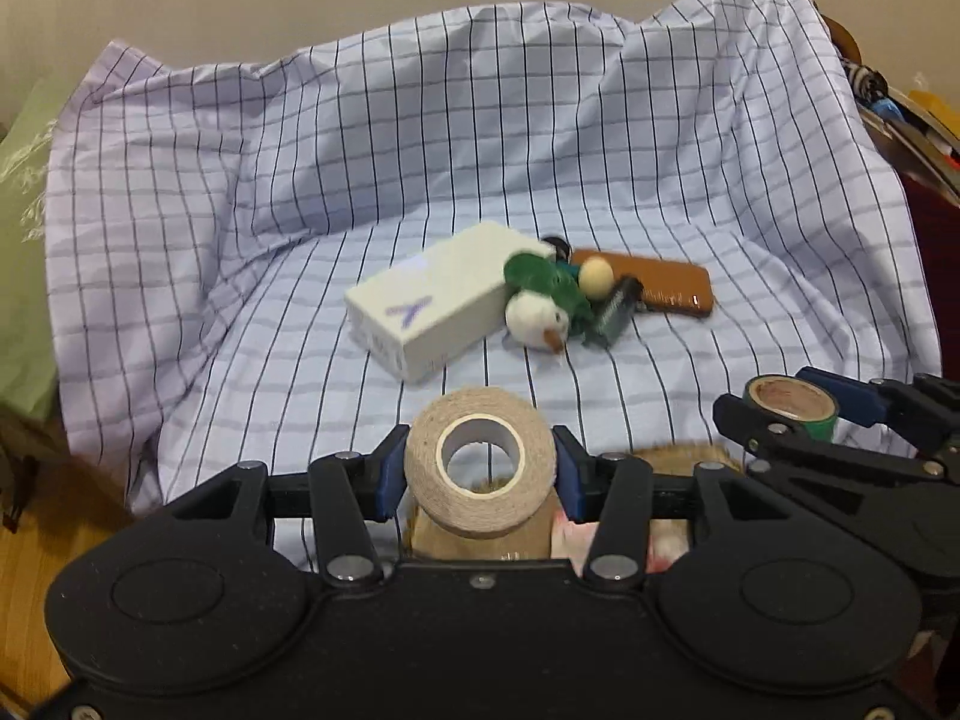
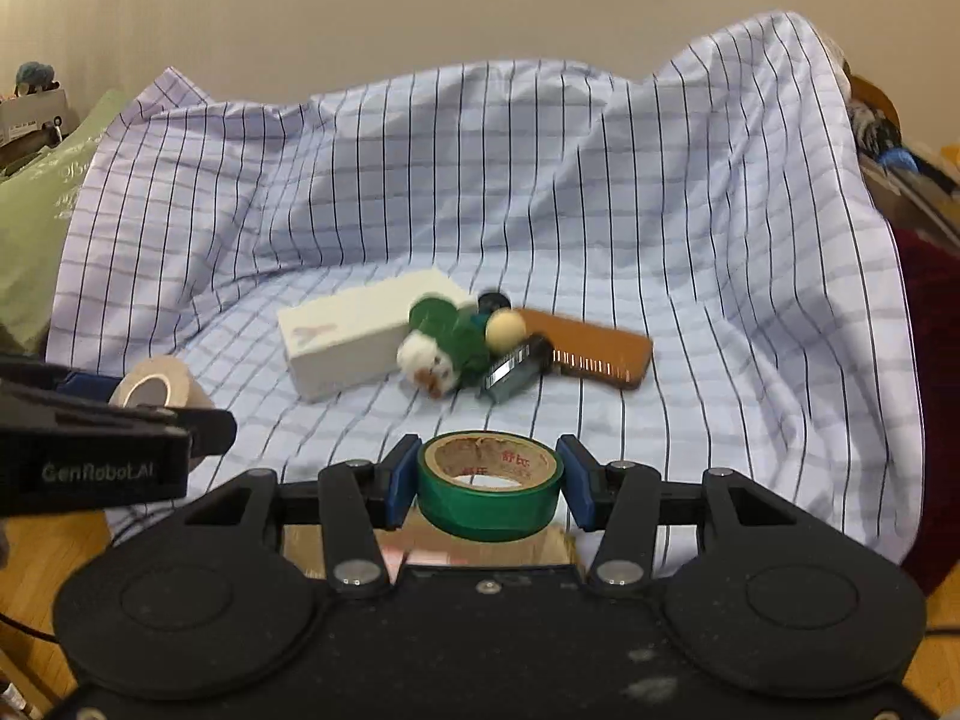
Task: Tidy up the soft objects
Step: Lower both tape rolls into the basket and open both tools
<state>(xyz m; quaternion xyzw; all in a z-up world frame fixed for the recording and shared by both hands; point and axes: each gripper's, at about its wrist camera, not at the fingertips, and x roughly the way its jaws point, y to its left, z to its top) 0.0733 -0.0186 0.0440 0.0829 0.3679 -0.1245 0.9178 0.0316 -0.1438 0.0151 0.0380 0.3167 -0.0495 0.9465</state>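
Two rolls of tape are held up, one in each gripper. The beige roll (image 1: 479,461) sits between the two blue pads of the left gripper (image 1: 479,468), and the pads squeeze its sides, so the left gripper is closed on it. The green roll (image 2: 491,492) sits the same way in the right gripper (image 2: 489,483), with both blue pads pressed on it. Each roll lies with its hole facing up toward the camera.

All places here are told from the white box (image 1: 447,300), which lies on the striped sheet (image 1: 300,180). There is one white box, and it has a small purple mark on top. Both rolls of tape hang in the air in front of the box, closer to the cameras. The beige roll is right in front of it, and the green roll is off to the right of that.

Touching the right end of the box is one small stuffed toy (image 1: 543,300), green and white with an orange bit. Just past the toy is one pale ball (image 1: 596,276). One dark little case (image 1: 612,312) leans beside the ball. One brown flat thing (image 1: 654,282) lies farther right of the box, behind the case. One small black round thing (image 1: 558,246) peeks out behind the toy.

The striped sheet rises up in folds behind the box. One green cushion (image 2: 36,228) shows far to the left of the box.
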